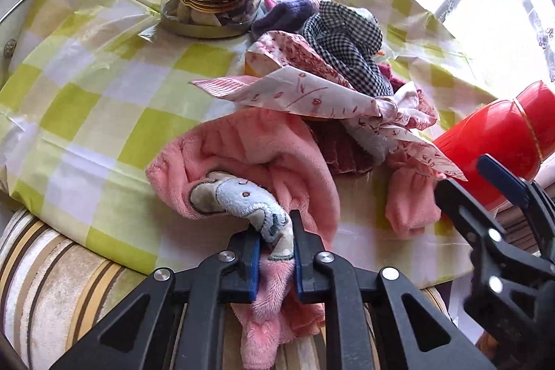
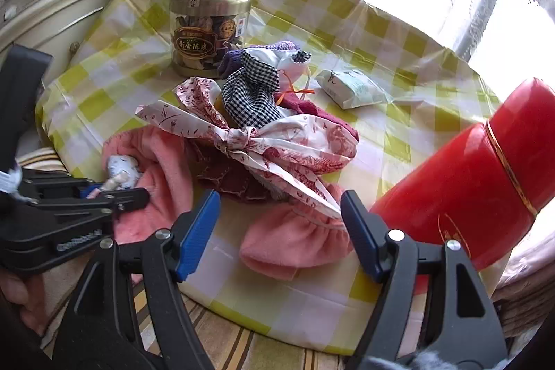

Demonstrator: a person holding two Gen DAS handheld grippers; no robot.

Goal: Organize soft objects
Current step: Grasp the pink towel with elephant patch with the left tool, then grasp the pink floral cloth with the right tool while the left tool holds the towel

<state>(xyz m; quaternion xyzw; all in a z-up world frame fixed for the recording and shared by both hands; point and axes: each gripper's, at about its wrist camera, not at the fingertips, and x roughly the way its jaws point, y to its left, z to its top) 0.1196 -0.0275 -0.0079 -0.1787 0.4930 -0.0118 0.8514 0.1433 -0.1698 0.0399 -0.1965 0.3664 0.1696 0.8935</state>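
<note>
1. Pinched between the blue pads of the left gripper [image 1: 277,248], at 6 o'clock in the left wrist view, is the pink fleece cloth [image 1: 249,162]; the jaws stand narrow, clamped on a fold beside its pale blue elephant patch [image 1: 239,196].
2. Its free end hangs limp below the jaws, while the rest lies crumpled on the checked tablecloth [image 1: 86,85] at the near table edge.
3. Fleece like this looks light, soft and floppy; it will likely drape and drag, so a hold on a thick fold or hem seems safer than on the patch.
4. At 1 o'clock from the cloth lies the tangled pile: a floral bow fabric [image 2: 263,134], a black-and-white check cloth [image 2: 253,92], and purple and maroon pieces touching one another.
5. Hovering over the pink ruffled end [image 2: 298,238] is the right gripper [image 2: 277,231], fingers wide and holding nothing.
6. Farther out, the glass jar [image 2: 208,23] stands at 11 o'clock, a wrapped packet [image 2: 350,89] at 1 o'clock, and the red canister [image 2: 468,179] at 3 o'clock, close enough that a dragged cloth might catch it.
</note>
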